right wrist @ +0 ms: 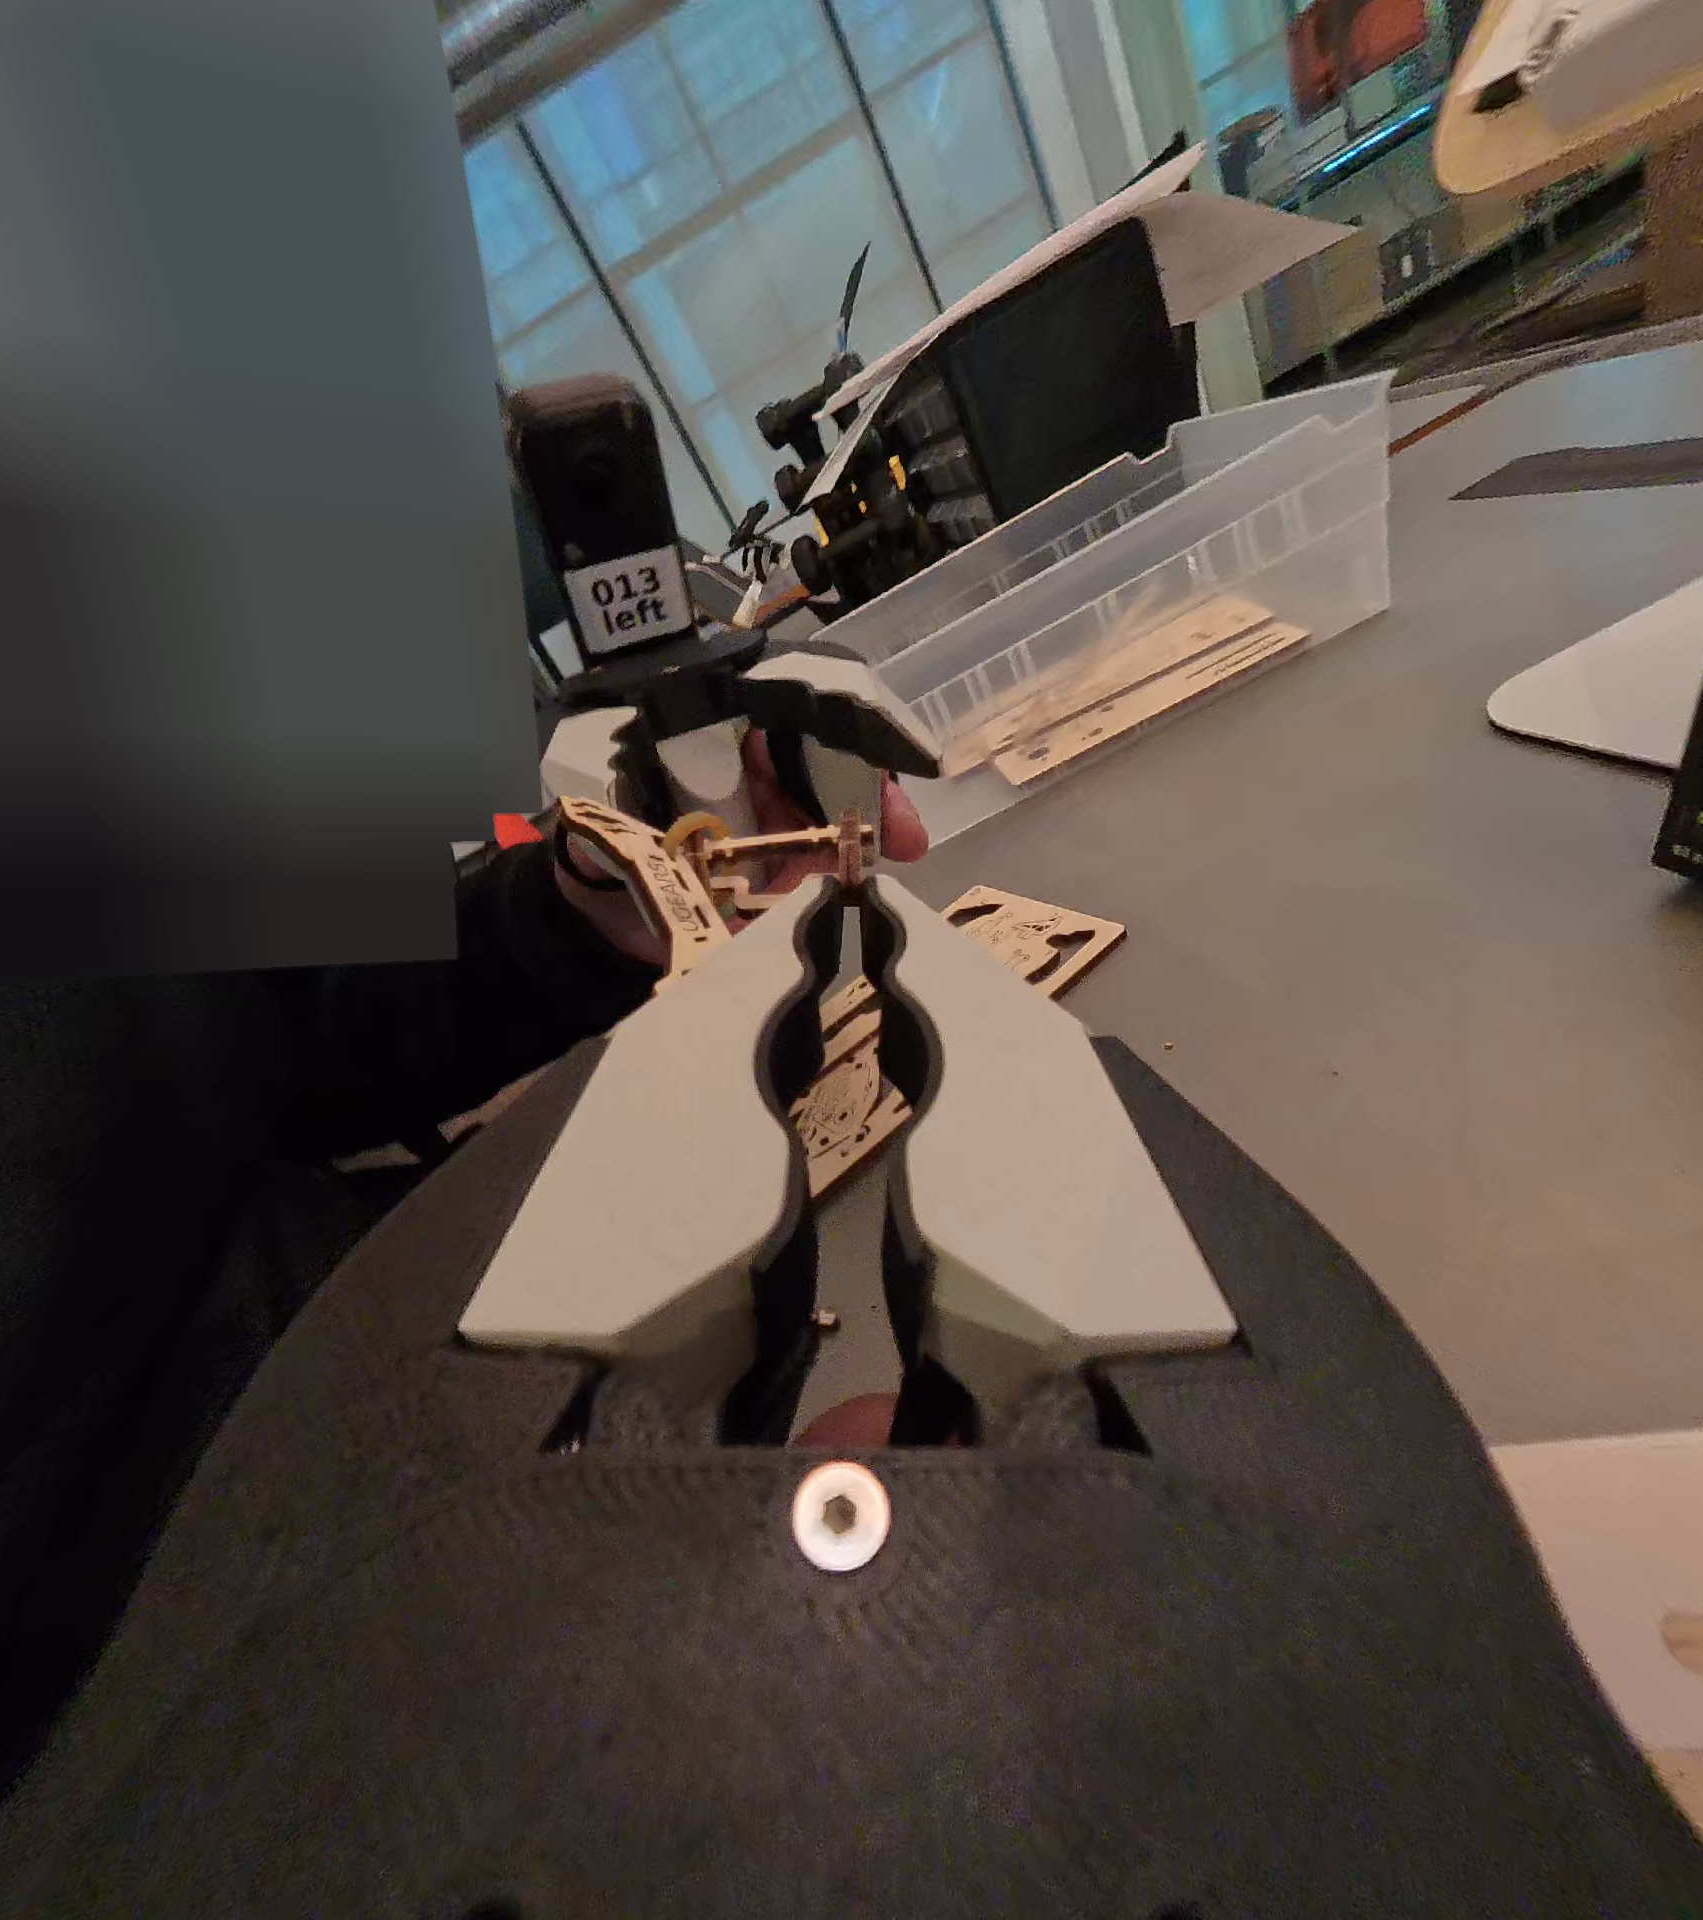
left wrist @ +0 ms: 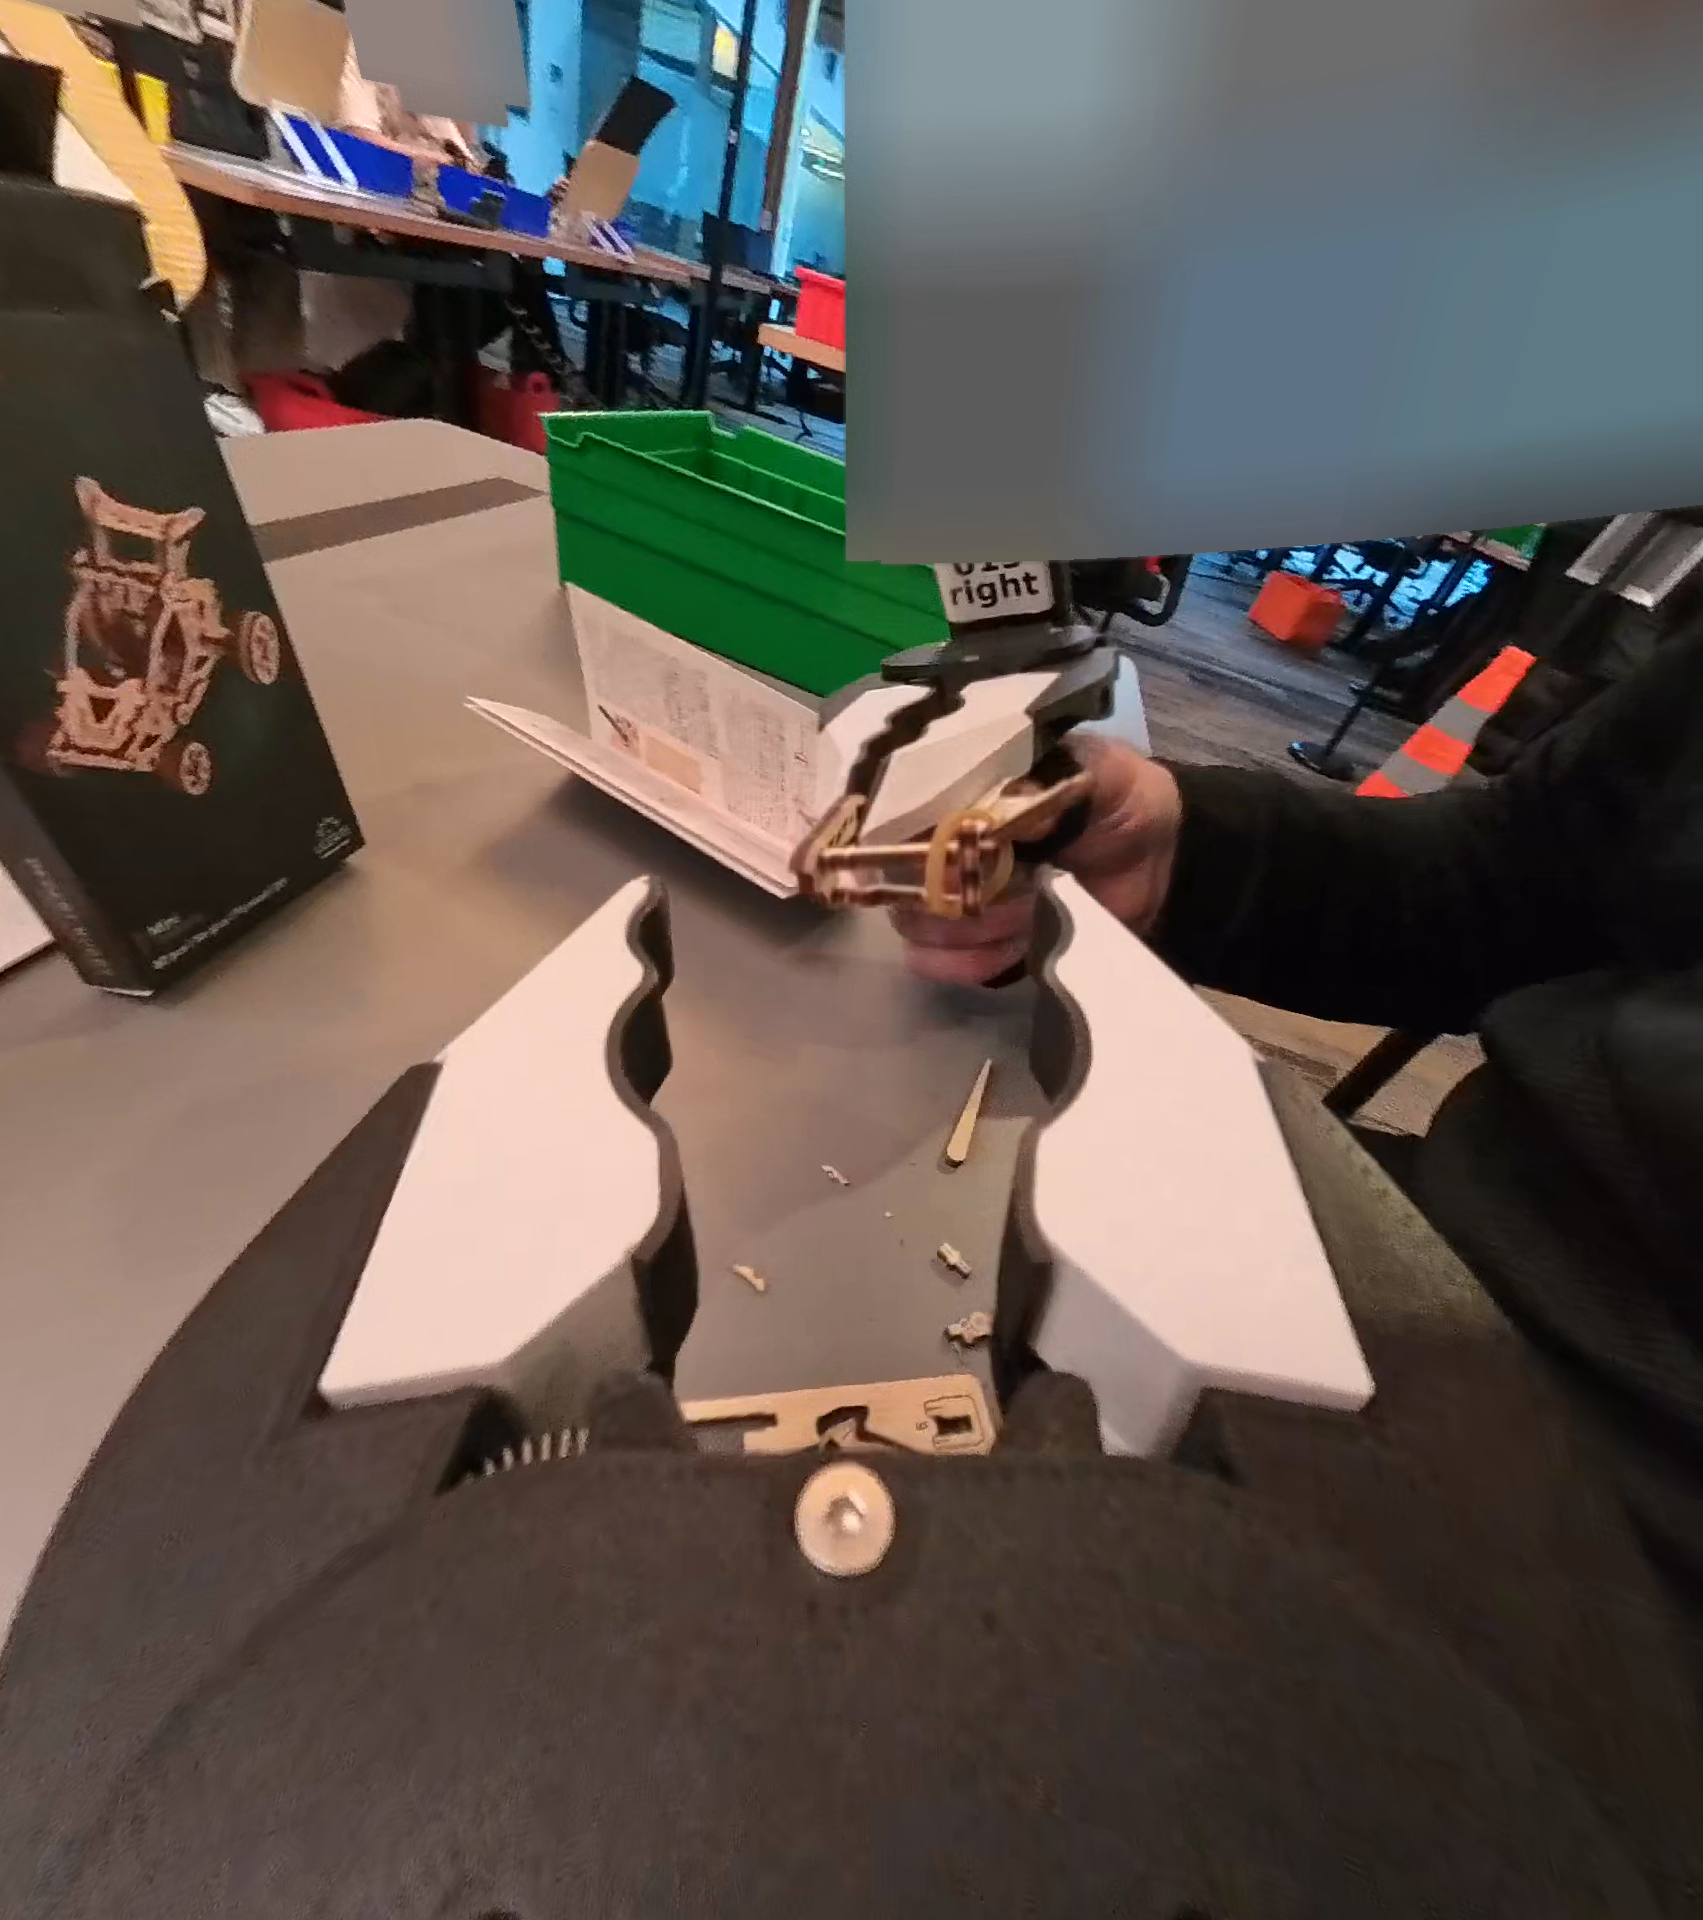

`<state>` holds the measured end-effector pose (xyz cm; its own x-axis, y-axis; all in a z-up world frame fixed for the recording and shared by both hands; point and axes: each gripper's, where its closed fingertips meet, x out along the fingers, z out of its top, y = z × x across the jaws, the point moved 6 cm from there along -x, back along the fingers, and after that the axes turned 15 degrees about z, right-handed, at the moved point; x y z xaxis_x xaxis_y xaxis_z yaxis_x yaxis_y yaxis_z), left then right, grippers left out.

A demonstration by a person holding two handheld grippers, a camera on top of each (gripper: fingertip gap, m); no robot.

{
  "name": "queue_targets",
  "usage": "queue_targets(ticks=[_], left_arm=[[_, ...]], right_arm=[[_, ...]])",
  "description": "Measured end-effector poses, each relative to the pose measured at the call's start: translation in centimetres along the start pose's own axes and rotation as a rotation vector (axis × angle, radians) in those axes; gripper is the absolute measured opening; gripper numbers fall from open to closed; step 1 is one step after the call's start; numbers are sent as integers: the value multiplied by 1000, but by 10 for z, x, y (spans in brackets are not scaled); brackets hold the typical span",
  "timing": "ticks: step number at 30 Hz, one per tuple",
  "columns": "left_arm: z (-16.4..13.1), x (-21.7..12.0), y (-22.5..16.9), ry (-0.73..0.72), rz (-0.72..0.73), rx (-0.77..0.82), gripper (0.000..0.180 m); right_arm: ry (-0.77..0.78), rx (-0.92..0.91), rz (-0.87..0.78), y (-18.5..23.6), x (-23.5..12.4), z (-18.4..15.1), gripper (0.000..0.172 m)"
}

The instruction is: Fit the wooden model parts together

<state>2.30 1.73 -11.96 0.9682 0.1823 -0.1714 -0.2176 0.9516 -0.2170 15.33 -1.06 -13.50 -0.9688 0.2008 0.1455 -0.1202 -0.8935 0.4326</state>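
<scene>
Clearly, the left gripper (left wrist: 852, 914) is spread wide, its white, wavy-edged fingers (left wrist: 535, 1122) standing well apart with only the grey tabletop (left wrist: 151, 1143) seen between them; nothing is gripped. On that bare patch between the fingers lie a thin pointed wooden sliver (left wrist: 968, 1114) and several small wooden scraps (left wrist: 956, 1262), and a pale laser-cut plywood sheet (left wrist: 842, 1421) is partly seen at the base of the fingers.

The right gripper (right wrist: 854, 883) is closed on the light wooden model assembly (right wrist: 774, 850): its two white fingertips (right wrist: 914, 914) are pressed against a small notched wooden disc at one end of a short axle, and the rest of the assembly, a curved slotted strip with a yellowish ring, is carried out to the left of those tips. The assembly is thus held in the air just beyond the tips of the left gripper, slightly to their right in the left wrist view.

Below the closed jaws a cut plywood fret (right wrist: 1034, 935) is laid on the table. Farther out, an open white instruction booklet (left wrist: 681, 769) is propped against a green plastic bin (left wrist: 712, 520), a black printed cardboard box (left wrist: 88, 644) is stood to the left of the open jaws, and a clear plastic bin (right wrist: 1159, 582) holding plywood sheets is seen beyond the closed ones.
</scene>
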Motion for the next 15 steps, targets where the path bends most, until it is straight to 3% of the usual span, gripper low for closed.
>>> queue_targets(ticks=[15], left_arm=[[-6,5,-11,7,-151,-8,42]], right_arm=[[52,-42,57,5,7,-3,0]])
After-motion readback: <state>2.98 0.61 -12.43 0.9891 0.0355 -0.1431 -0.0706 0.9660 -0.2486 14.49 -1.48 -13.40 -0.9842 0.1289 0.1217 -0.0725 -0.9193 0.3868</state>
